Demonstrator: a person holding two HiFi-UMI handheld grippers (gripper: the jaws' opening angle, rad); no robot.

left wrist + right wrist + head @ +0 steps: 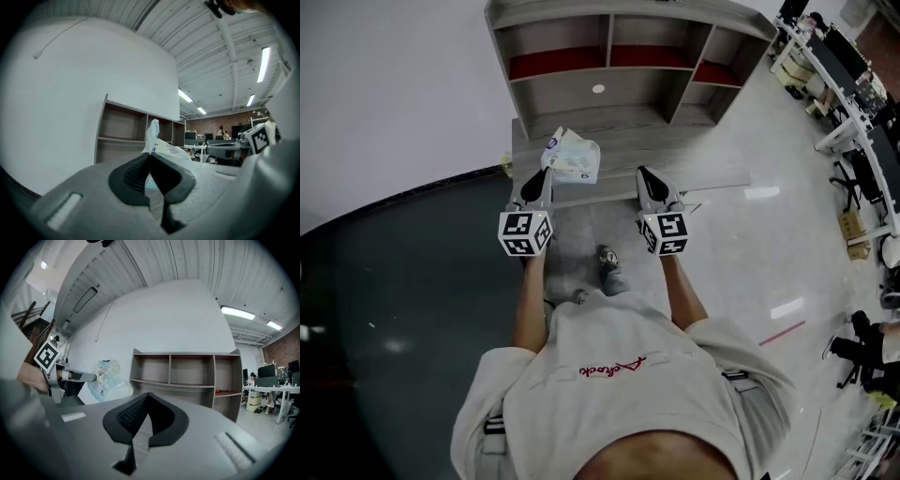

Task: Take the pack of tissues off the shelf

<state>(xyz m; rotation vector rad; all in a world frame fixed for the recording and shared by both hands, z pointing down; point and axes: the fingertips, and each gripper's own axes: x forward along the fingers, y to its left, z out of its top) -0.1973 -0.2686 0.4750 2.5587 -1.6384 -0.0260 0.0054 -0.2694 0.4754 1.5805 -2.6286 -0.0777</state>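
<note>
One pack of tissues (574, 157) was off the shelf (581, 98). It hung in the air just near of the unit's low front ledge, held up by the left gripper (547, 172). In the left gripper view, that gripper's two jaws were clenched together on a thin fold of the pack's clear wrapper, and the rest of the pack stood up beyond the jaw tips. From the right gripper view, the pack showed to the left of the shelf, in front of the white wall and apart from the boards.

The right gripper (643, 172) was level with the left one and a little to its right. Its two jaws were closed tip to tip with nothing between them, and it pointed toward the shelf without touching it.

There were two grippers, each carrying one marker cube: the left cube (525, 232) and the right cube (666, 232).

The single shelf unit stood against the far wall. Its upper row had three open compartments side by side, with a wider bay beneath. Office desks (848, 70) stood far to the right.
</note>
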